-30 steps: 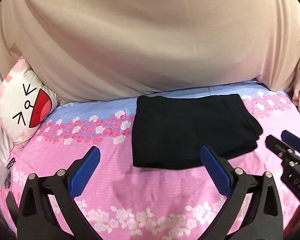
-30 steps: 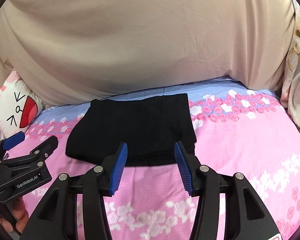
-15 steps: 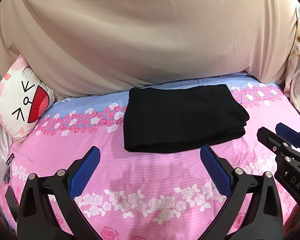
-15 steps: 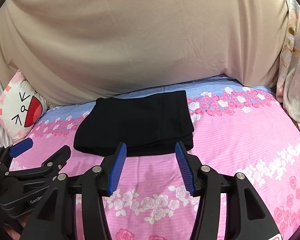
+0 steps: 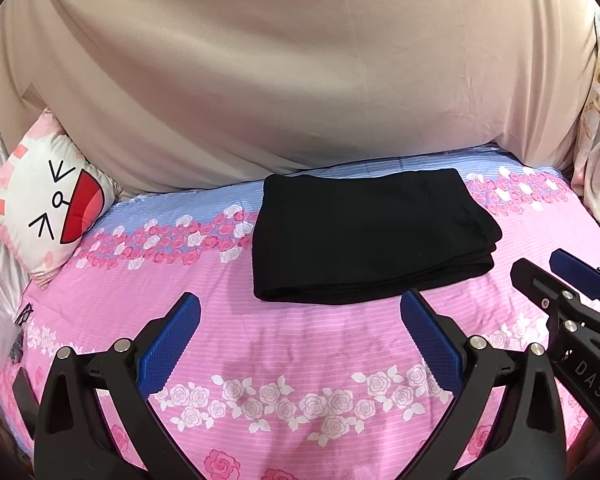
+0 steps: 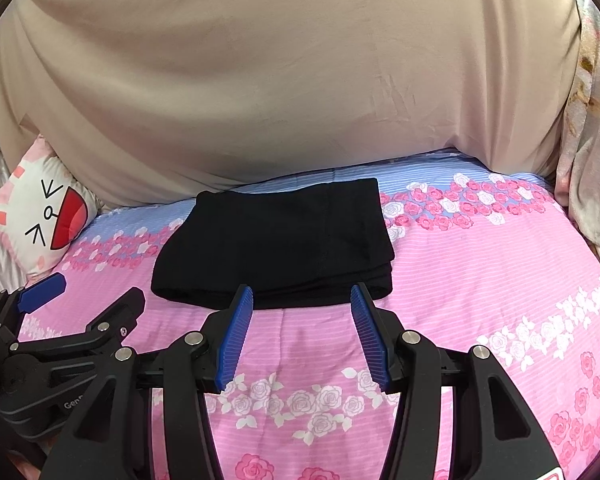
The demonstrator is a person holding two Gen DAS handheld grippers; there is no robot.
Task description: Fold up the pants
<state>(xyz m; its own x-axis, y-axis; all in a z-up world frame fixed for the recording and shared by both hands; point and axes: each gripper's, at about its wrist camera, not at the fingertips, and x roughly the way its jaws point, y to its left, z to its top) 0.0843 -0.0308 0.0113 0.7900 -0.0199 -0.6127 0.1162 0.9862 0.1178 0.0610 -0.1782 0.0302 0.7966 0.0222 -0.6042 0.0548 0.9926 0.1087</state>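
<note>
The black pants [image 5: 364, 236] lie folded into a flat rectangle on the pink flowered bedsheet [image 5: 300, 352], seen too in the right wrist view [image 6: 276, 240]. My left gripper [image 5: 300, 304] hovers over the sheet just short of the pants' near edge, wide open and empty. My right gripper [image 6: 302, 296] is open about halfway, its blue fingertips at the pants' near edge but not gripping the cloth. Each gripper appears at the side of the other's view: the right one [image 5: 548, 268], the left one [image 6: 88, 292].
A large beige cover [image 5: 300, 80] rises behind the bed. A white cat-face pillow [image 5: 48, 208] leans at the back left. Pale flowered fabric [image 6: 588, 140] hangs at the right edge. The bedsheet [image 6: 480, 300] stretches right of the pants.
Both grippers pulled back from the pants, which now sit farther away in both views. The pants themselves have not moved and neither gripper's opening changed.
</note>
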